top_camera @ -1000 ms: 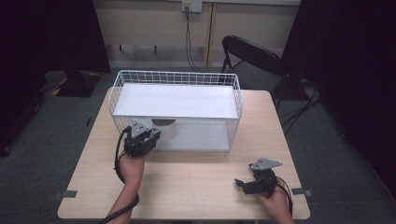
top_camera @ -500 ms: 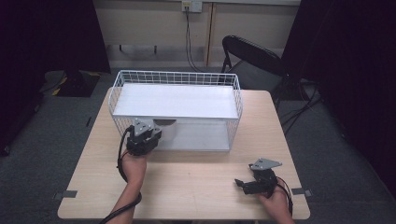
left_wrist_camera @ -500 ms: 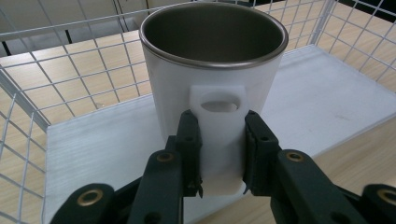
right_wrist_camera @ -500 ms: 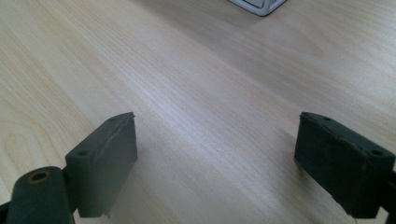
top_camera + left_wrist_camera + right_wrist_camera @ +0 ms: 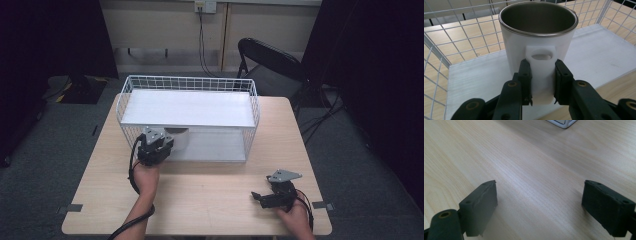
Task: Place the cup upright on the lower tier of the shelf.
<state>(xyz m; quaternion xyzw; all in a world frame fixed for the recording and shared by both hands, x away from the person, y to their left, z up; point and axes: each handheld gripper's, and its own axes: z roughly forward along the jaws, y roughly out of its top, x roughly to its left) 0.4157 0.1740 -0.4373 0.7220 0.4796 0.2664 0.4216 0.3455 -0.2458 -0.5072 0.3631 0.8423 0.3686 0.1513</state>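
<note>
Mug (image 5: 537, 47) stood upright on lower shelf inside wire basket (image 5: 189, 85) | left gripper (image 5: 541, 80) jaws clamped its white handle | right gripper (image 5: 539, 207) jaws gaped wide, empty, over table (image 5: 529, 170)

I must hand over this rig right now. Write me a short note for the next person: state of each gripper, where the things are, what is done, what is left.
Left gripper: shut on the handle of the white mug, which stands upright on the lower shelf of the white wire rack, near its left end.
Right gripper: open, holding nothing, low over the bare wooden table at the front right.
Done: the mug is gripped.
Left: whether the mug is going in or coming out is not clear from this moment; either release it there or draw it out through the open front, likely keeping it upright and clear of the wires.
</note>
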